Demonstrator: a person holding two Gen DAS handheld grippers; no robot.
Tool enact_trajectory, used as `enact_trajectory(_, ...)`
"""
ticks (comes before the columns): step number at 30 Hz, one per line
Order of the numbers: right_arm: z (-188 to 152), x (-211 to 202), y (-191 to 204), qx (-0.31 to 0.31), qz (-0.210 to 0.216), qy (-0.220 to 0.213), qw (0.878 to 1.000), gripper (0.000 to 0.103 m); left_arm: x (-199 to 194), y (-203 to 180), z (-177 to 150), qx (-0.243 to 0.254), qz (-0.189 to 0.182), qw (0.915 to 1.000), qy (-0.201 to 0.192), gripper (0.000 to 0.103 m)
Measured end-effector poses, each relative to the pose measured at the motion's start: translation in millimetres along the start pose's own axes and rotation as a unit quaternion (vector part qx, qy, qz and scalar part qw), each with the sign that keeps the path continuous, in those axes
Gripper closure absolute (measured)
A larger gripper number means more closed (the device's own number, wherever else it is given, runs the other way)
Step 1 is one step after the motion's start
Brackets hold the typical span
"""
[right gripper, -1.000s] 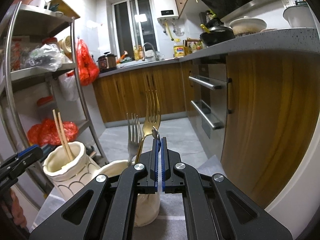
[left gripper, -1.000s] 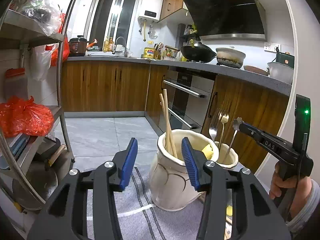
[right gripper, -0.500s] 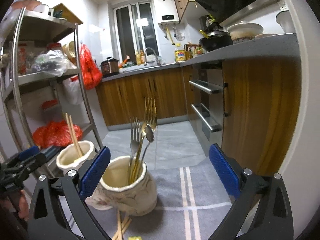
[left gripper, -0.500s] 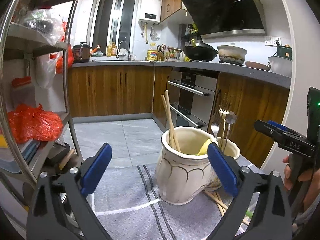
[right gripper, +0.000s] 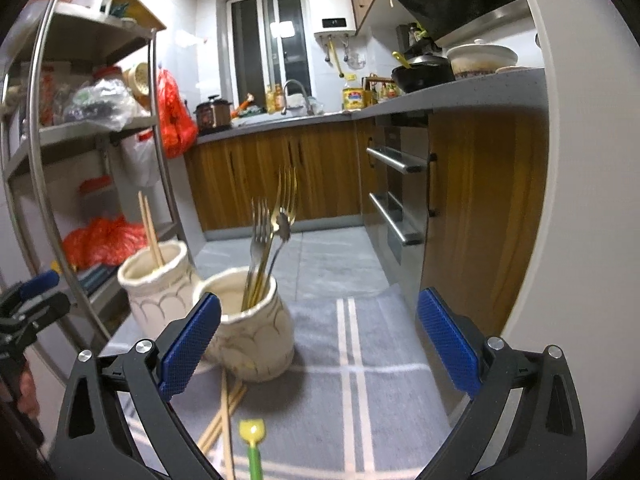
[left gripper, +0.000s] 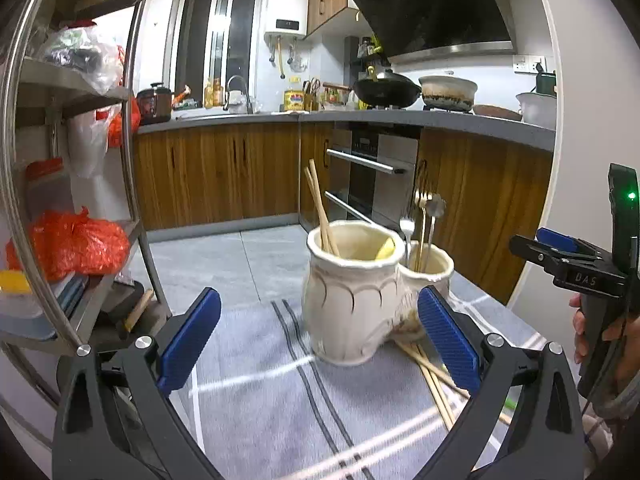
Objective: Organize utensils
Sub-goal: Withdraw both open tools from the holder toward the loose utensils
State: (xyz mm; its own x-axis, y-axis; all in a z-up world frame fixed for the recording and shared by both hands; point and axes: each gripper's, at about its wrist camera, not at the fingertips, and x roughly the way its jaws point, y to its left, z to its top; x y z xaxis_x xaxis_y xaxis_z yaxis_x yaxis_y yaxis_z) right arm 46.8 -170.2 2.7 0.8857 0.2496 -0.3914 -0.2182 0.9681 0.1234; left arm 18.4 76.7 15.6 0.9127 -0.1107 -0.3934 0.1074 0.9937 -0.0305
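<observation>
Two cream ceramic jars stand side by side on a grey striped cloth. The larger jar [left gripper: 352, 292] [right gripper: 158, 286] holds two wooden chopsticks [left gripper: 320, 212] [right gripper: 150, 232]. The smaller jar [right gripper: 252, 332] [left gripper: 430, 272] holds several metal forks [right gripper: 272, 240] [left gripper: 422, 220]. Loose chopsticks [left gripper: 434, 380] [right gripper: 226, 412] lie on the cloth by the jars. A yellow-green utensil [right gripper: 252, 440] lies at the front. My left gripper [left gripper: 318, 340] is open and empty, before the larger jar. My right gripper [right gripper: 318, 340] is open and empty, behind the smaller jar.
A metal shelf rack [left gripper: 80, 216] with red bags stands at the left. Wooden kitchen cabinets [right gripper: 480, 208] and an oven [left gripper: 372, 184] run along the right and back. The grey cloth [left gripper: 280, 400] covers the table top.
My right gripper opened and let go of the fork, which now stands in the smaller jar. My left gripper opened wide. Both grippers have drawn back from the jars.
</observation>
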Motion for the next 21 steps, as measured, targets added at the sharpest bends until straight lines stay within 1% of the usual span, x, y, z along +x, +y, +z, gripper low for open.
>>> enact_trajectory(5,-13,-5,2,-0.010,-0.002,0.021,1.000,0.005,-9,2,-17,-0.010,-0.005,0.9998,0.018,0.006)
enact_trajectory(11,-31,-9,11,-0.031,0.001,0.049,0.998,0.005,-10,-5,-43,-0.006,-0.008,0.9988,0.048,0.006)
enact_trajectory(15,-46,-6,16,-0.048,-0.002,0.077,0.996,0.005,-8,-10,-56,-0.005,-0.015,0.9977,0.067,0.006)
enact_trajectory(21,-62,5,25,-0.072,-0.012,0.125,0.989,0.005,-6,-15,-67,0.003,-0.019,0.9968,0.077,0.006)
